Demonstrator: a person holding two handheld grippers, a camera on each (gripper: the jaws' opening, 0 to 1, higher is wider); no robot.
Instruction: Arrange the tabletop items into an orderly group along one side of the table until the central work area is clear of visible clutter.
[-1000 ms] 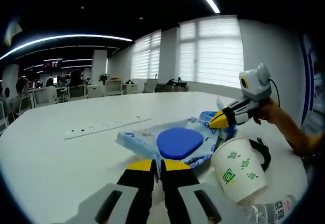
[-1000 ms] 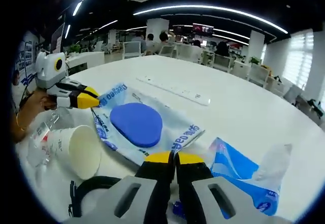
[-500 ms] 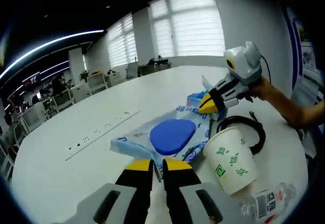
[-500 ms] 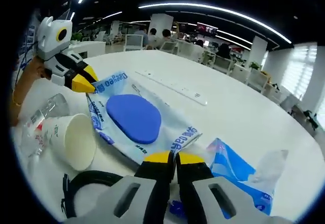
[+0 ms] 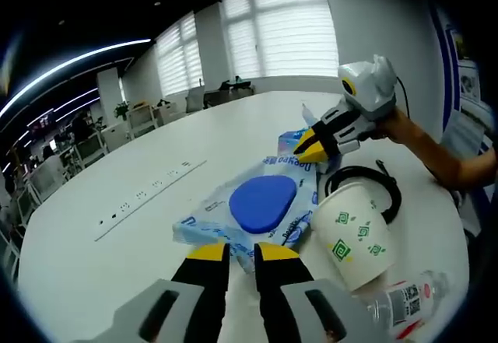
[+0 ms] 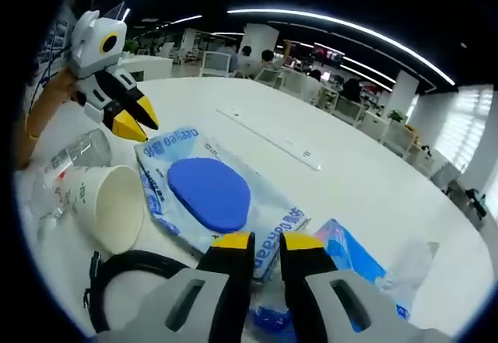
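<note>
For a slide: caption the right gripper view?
Right claw open over wipes pack, beside a tipped paper cup.

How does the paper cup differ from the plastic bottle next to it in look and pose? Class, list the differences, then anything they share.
The paper cup is opaque white with green motifs; the plastic bottle is see-through with a printed label. The cup is short, wide and open-mouthed, its hollow facing the right gripper view; the bottle is slim and longer. Both lie tipped on their sides, close together on the white table.
</note>
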